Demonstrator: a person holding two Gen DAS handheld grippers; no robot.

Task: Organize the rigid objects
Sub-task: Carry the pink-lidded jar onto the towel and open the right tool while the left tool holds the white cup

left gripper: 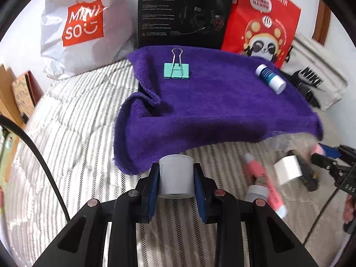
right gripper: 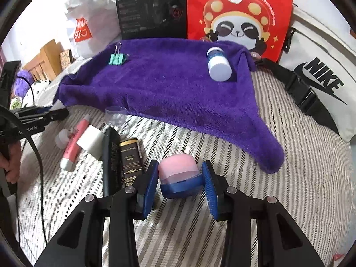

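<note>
progress looks partial: only a teal binder clip (left gripper: 176, 70) and a blue-and-white bottle (left gripper: 270, 79) lie on the purple towel (left gripper: 211, 111). left gripper (left gripper: 176, 178) clamps a white cylinder at the towel's near edge. right gripper (right gripper: 180, 178) brackets a pink-lidded blue jar (right gripper: 179, 176) on the striped bedding (right gripper: 222, 222); whether its pads press is unclear. pink tube (right gripper: 73, 143), white block, black brush and dark box (right gripper: 131, 160) remain beside the towel.
</note>
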